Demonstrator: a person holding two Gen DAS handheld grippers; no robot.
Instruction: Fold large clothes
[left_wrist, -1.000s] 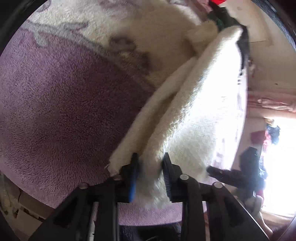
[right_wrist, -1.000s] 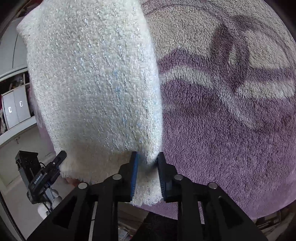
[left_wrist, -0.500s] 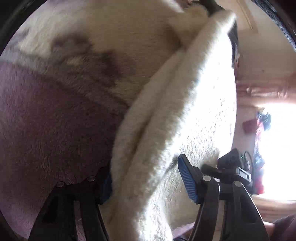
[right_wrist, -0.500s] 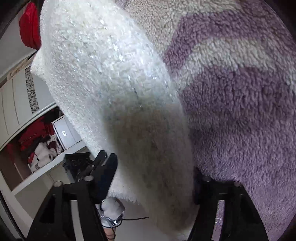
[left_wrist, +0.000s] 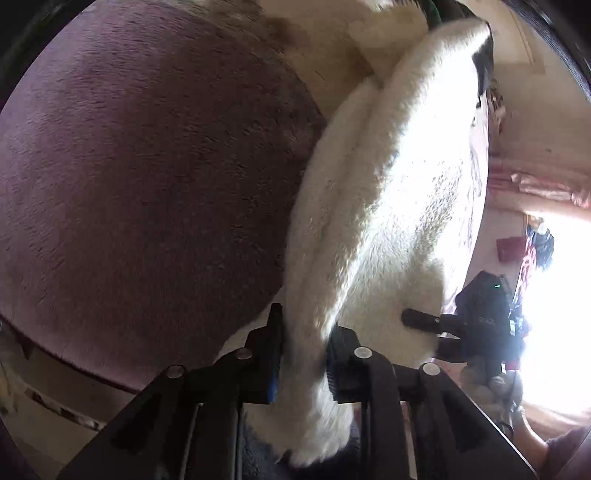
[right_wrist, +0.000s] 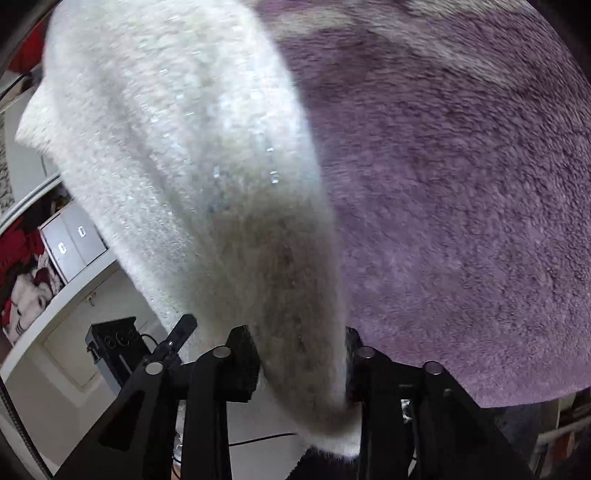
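A large fluffy cream-white garment is stretched between my two grippers above a purple plush blanket. My left gripper is shut on a bunched fold of its edge, which hangs down past the blue pads. In the right wrist view the same garment runs up and left from my right gripper, whose jaws are closed in on a thick fold of it. The other gripper shows at the right of the left wrist view, against the cloth.
The purple and cream blanket covers the bed under the garment. White cabinets with drawers and red clothes stand at the left. A bright window and a pink curtain are at the right.
Both grippers opened wide half a second ago with the cloth loose between the jaws, then closed again on thicker folds. The garment now lies nearer the blanket.
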